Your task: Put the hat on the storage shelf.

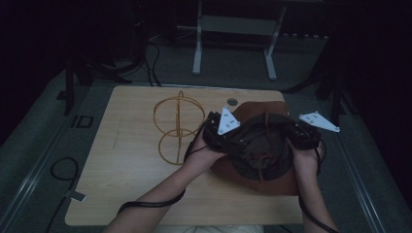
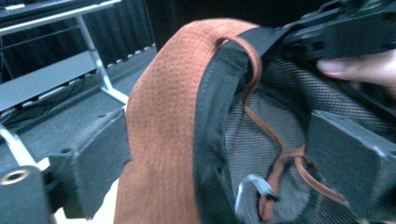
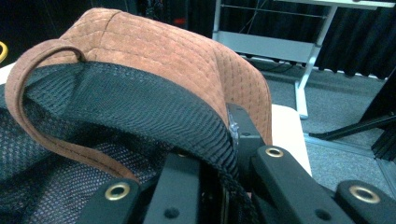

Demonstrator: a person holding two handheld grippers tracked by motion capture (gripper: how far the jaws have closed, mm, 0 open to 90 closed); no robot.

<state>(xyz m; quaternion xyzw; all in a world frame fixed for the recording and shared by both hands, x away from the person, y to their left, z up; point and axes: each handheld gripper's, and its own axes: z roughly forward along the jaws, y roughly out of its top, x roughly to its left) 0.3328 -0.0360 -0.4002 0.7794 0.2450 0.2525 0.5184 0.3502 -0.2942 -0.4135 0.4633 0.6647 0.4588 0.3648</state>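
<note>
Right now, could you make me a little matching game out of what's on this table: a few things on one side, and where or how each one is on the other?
Things:
1. hat
2. wire stand
3. left gripper
4. right gripper

States:
A. jaws wide apart, hat brim between them
B. standing free on the table, left of the hat
C. upside down, mesh lining facing up
D. clamped shut on the hat's black edge band

Pairs: 1-C, 2-B, 3-A, 4-D
</note>
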